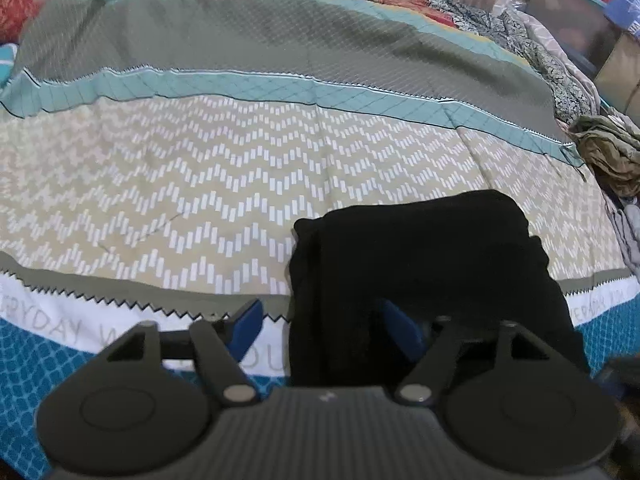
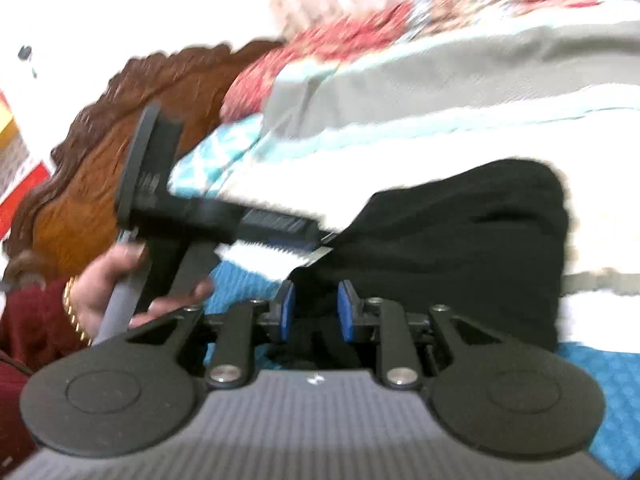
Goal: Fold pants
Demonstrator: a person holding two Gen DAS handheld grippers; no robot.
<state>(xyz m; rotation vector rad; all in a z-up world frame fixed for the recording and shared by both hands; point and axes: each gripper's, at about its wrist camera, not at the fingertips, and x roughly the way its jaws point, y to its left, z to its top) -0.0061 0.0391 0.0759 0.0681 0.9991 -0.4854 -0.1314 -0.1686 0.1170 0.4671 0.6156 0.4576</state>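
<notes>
Wearing a maroon sleeve (image 2: pixel 28 320) and gold beaded bracelet (image 2: pixel 74 312); carrying black grippers (image 2: pixel 316 310) showing blue pads (image 2: pixel 288 308), silver screws (image 2: pixel 224 372), ribbed grey housing (image 2: pixel 312 420).

the pants (image 1: pixel 424 264) are plain black, soft cloth with no pattern visible. they are folded into a compact, roughly oblong bundle, lying flat on the patterned bedspread (image 1: pixel 200 184). the bundle sits at the near right of the bed, its far end rounded and resting on the beige zigzag band, its near end reaching over the white and blue bands. the left edge shows layered folds. in the right wrist view the pants (image 2: pixel 460 240) look thick and slightly humped.
</notes>
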